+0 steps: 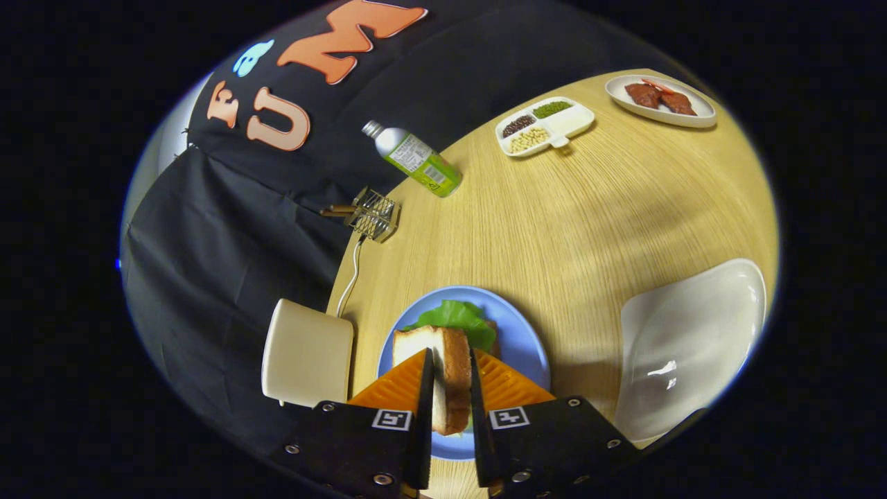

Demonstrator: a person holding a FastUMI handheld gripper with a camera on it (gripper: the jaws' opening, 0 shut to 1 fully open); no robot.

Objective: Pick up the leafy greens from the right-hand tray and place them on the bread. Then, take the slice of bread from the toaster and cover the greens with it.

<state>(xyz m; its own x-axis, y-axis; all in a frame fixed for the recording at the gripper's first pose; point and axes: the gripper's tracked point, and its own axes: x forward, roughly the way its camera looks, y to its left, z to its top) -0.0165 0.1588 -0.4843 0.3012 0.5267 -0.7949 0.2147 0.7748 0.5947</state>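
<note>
My gripper point(450, 357) is shut on a slice of bread point(454, 378), held on edge between both fingers with its brown crust facing up. Just beyond the fingertips lie the leafy greens point(454, 319), spread on a blue plate point(523, 346). A brown edge of another bread slice point(493, 339) peeks out under the greens. The held slice hangs over the plate's near side. A cream toaster point(305, 357) stands left of the plate. The glossy white right-hand tray point(686, 339) sits to the plate's right.
On the round wooden table point(589, 222), a white cord point(351, 274) runs from the toaster toward a small wire rack point(373, 215). Farther off are a green-labelled bottle point(416, 161), a divided dish of beans point(544, 125) and a plate of meat point(662, 100).
</note>
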